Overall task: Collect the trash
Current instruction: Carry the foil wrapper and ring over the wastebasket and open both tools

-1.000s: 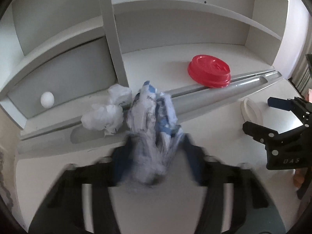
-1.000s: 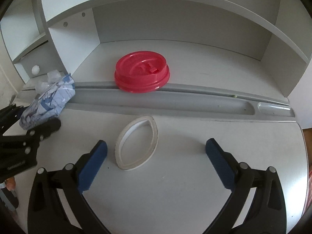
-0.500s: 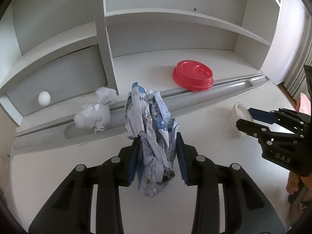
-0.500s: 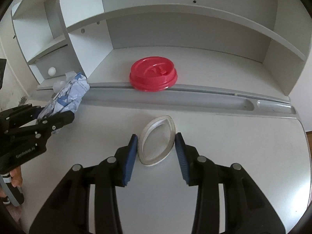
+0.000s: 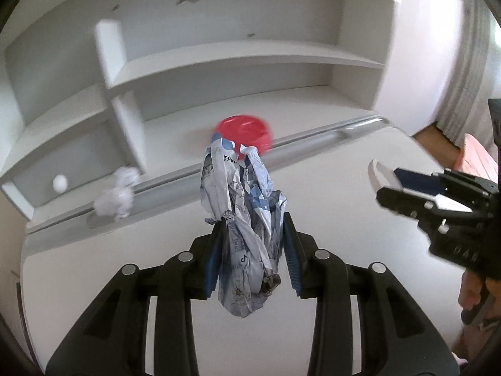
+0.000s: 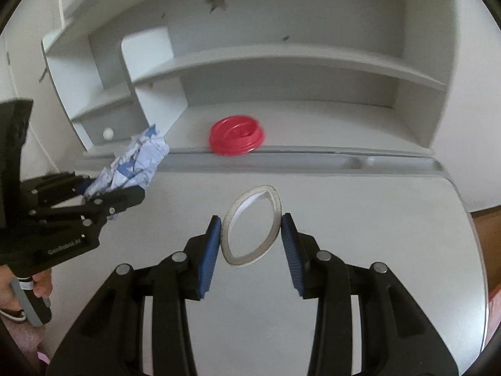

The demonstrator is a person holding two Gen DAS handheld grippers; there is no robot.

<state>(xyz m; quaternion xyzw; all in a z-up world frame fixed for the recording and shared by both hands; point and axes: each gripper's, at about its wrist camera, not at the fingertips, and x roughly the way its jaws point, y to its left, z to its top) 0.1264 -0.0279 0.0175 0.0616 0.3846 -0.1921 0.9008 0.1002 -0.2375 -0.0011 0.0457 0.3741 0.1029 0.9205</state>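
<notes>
Two grippers: each is clamped on one piece of trash, both held above the desk.
Left gripper (image 5: 253, 247): blue pads partly closed and pressing on both sides of a crumpled wrapper (image 5: 242, 219), which stands up between them and hangs a little below.
Crumpled wrapper: white and blue printed foil or paper, squeezed at its middle, clear of the desk top (image 5: 328, 194).
Right gripper (image 6: 250, 238): pads partly closed, pinching a white ring (image 6: 252, 224) from its two sides.
White ring: thin band squashed into a pointed oval by the pads, open in the middle so the desk shows through; lifted off the surface.
Person: fingers (image 6: 40, 285) wrap the left gripper's handle at the lower left of the right wrist view.
Pen groove (image 6: 313, 159): long grey trough across the back edge of the desk, beyond both grippers.
Crumpled tissue (image 5: 117, 197): white wads lying at the left end of the groove.
Red lid (image 6: 236, 136): round plastic cup lid, resting on the shelf floor just behind the groove.
White ball (image 5: 59, 183): small, in the low left compartment of the shelf unit (image 6: 281, 62).
Blur: far shelf parts are smeared in both views.
</notes>
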